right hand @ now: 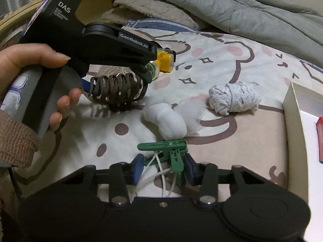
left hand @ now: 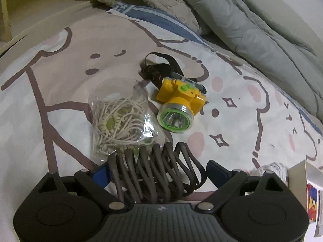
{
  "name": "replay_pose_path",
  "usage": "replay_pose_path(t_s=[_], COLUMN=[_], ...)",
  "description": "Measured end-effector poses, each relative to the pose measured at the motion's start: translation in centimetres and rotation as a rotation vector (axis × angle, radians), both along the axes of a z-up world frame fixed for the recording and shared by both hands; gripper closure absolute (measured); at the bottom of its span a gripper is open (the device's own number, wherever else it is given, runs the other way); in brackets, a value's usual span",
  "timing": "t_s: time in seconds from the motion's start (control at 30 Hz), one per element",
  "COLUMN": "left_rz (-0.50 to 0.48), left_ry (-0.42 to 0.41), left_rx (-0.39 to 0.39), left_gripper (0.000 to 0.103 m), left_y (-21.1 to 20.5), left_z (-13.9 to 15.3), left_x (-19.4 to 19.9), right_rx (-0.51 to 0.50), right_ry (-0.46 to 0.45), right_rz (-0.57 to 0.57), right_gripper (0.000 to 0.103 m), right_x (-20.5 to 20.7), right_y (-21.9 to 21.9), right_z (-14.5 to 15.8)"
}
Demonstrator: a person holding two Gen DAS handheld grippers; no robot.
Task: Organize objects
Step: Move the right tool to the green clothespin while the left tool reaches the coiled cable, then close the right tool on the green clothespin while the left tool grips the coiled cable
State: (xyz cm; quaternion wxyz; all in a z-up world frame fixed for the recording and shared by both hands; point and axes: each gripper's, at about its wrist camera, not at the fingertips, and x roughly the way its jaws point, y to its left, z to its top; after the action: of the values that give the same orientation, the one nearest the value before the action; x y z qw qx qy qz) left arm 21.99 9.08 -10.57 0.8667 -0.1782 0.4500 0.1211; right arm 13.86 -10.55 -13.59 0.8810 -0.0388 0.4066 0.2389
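Note:
My left gripper (left hand: 159,167) is shut on a bundle of dark brown looped cord (left hand: 153,173) and holds it above the bed; it also shows in the right wrist view (right hand: 119,92). Just beyond it lie a clear bag of white string (left hand: 121,121) and a yellow headlamp (left hand: 178,102) with a black strap. My right gripper (right hand: 164,167) is shut on a green clothes peg (right hand: 173,153) with white strings, low over the bed. A white cloth wad (right hand: 169,121) and a grey rolled rag (right hand: 234,98) lie ahead of it.
A cartoon-print bedsheet (right hand: 232,60) covers the bed. A grey quilt (right hand: 242,10) and a beige fleece (right hand: 141,8) lie at the back. An open white box (right hand: 292,109) with a red item (right hand: 320,139) stands at the right, also at the left wrist view's right edge (left hand: 296,181).

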Motion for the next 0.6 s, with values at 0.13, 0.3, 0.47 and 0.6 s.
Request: replay_pose_path(t_s=[0.13,0.3,0.47,0.6], left_rz=[0.034,0.0,-0.033,-0.048], left_ry=[-0.025,-0.043,-0.077,-0.105], left_rx=[0.007,-0.011,-0.018,-0.025], left_gripper=[0.042,0.042,0.042,0.042], left_y=[0.3,0.1,-0.6,-1.0], left_z=[0.7,1.3,2.0,2.6], left_x=[-0.6,-1.0,-1.4,-1.7], right_rx=[0.021,0.032,0.065,0.078], right_ry=[-0.001,-0.013,-0.032,-0.038], right_rz=[-0.016,-0.028,-0.038,-0.059], right_gripper=[0.076,0.078,0.079,0.079], right_x=[0.0,-0.2,-0.5,-0.4], right_y=[-0.5,-1.1,-1.7,-2.2], right_z=[0.4,0.7,1.3,1.6])
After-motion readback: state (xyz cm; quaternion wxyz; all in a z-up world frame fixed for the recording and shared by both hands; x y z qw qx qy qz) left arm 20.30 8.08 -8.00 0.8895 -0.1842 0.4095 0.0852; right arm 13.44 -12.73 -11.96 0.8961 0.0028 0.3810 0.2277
